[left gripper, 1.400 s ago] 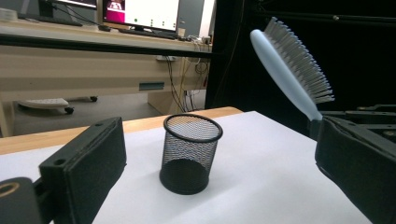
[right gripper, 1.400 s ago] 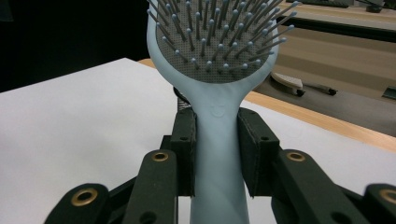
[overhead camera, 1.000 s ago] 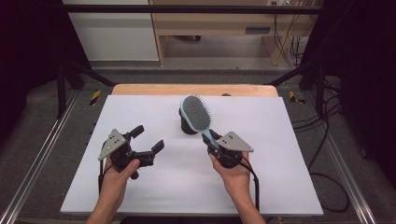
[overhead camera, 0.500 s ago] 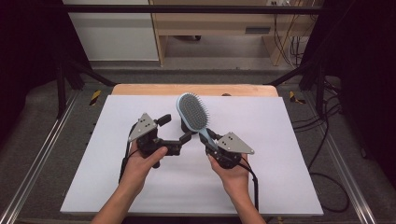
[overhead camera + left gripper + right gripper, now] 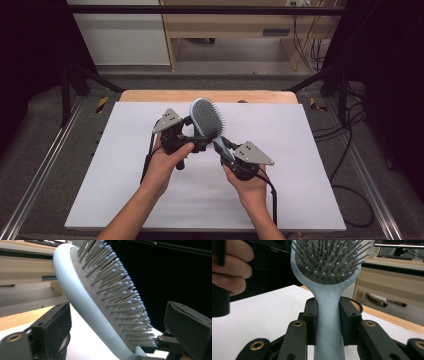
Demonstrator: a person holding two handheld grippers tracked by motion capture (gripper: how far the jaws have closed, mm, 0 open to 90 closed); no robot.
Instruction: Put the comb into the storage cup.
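Table (image 5: 125, 200): white top, wooden edge at the far side.
Hairbrush (image 5: 205, 117): light blue, raised over the table middle, bristles toward the right.
Right gripper (image 5: 328, 321): jaws clamped on the brush handle.
Left gripper (image 5: 196, 135): jaws apart around the brush head, just been closing, not pressing.
Writing: none can be read.

Smooth matt pale-blue plastic hairbrush (image 5: 206, 121), grey rubbery pad with ball-tipped pins; beneath it, matt white sheet (image 5: 300, 150) over wooden tabletop (image 5: 150, 95).
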